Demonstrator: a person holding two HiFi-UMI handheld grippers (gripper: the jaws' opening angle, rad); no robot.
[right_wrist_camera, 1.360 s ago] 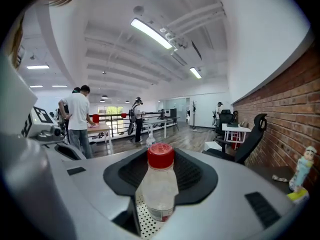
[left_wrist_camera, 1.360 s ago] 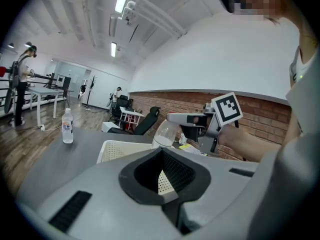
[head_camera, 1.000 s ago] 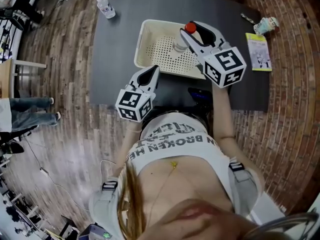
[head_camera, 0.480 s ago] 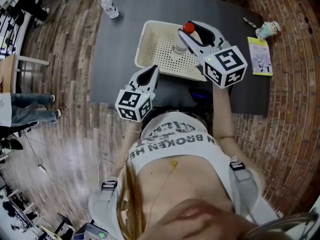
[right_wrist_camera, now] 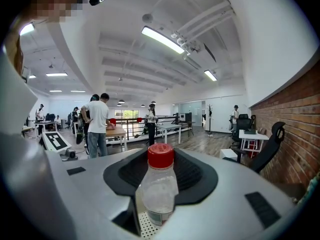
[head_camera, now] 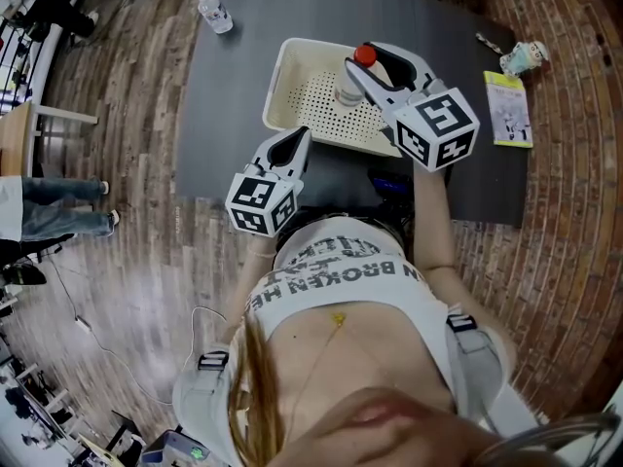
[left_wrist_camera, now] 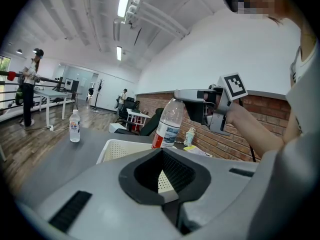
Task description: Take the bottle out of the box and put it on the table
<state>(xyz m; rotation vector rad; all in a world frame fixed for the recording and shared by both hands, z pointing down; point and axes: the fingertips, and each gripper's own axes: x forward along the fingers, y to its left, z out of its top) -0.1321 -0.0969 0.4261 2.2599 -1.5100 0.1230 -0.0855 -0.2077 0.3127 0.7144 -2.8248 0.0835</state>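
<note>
A clear bottle with a red cap (head_camera: pixel 365 54) stands upright over the cream perforated box (head_camera: pixel 292 76) on the dark table. My right gripper (head_camera: pixel 372 58) is shut on the bottle just under its cap. In the right gripper view the bottle (right_wrist_camera: pixel 157 189) fills the gap between the jaws, with the box's holed floor below it. The left gripper view shows the bottle (left_wrist_camera: pixel 169 124) held near its top by the right gripper (left_wrist_camera: pixel 192 95); its base is hidden behind my own jaws. My left gripper (head_camera: pixel 297 139) hovers by the box's near-left corner, shut and holding nothing.
A second small bottle (head_camera: pixel 214 13) stands at the table's far left corner. A yellow booklet (head_camera: pixel 506 105) and a small cup-like item (head_camera: pixel 521 56) lie at the right end. A dark object (head_camera: pixel 389 185) sits at the near edge. A person's legs (head_camera: pixel 49 217) show on the floor at left.
</note>
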